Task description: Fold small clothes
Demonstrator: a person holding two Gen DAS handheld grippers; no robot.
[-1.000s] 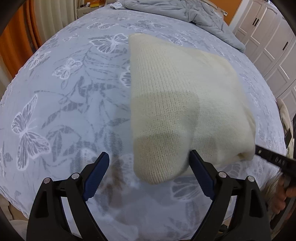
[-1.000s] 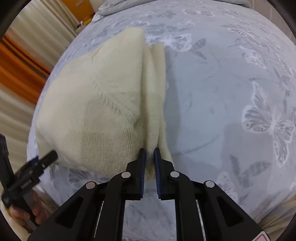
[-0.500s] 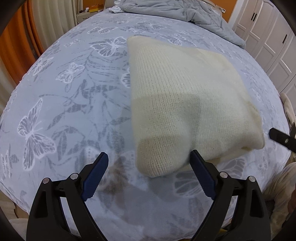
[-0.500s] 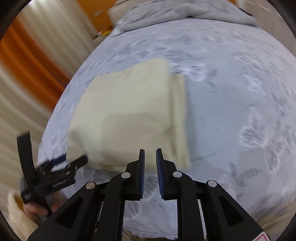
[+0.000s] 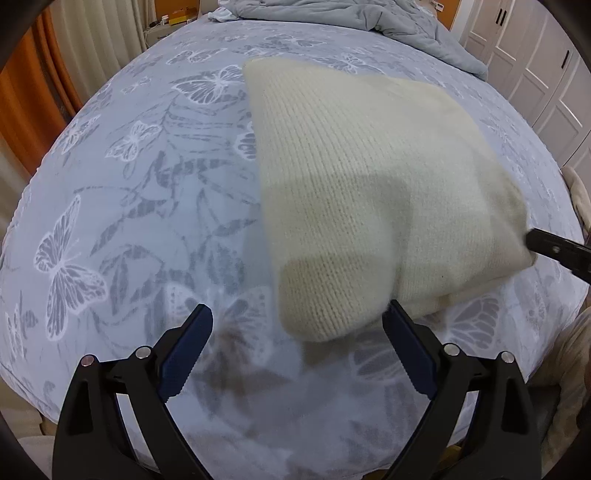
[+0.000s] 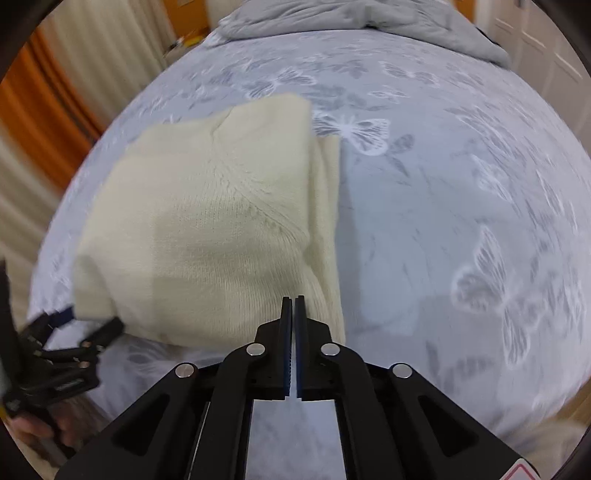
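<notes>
Since a second ago the right gripper (image 6: 294, 299) has let go of the sweater (image 5: 369, 184) edge it was pinching and lifted off; its jaws widened a little, then closed again, now pressed together on nothing, hanging above the near right corner of the knit. Left gripper (image 5: 297, 325) barely shifted, jaws wide apart as before, the sweater's near rounded corner lying between the tips without touching them. Sweater has settled flatter than earlier.

Bed (image 5: 129, 221): smooth grey-blue cover, white butterfly and leaf print. Grey quilt (image 5: 369, 16), puffy, rumpled, at the far end. Sweater: cream, ribbed chunky knit, folded to a rough rectangle in mid-bed, a diagonal seam on top, thinner layers sticking out along its right side in the right view. Gripper pads (image 5: 192, 343) blue and toothed, arms black plastic with silver rivets
</notes>
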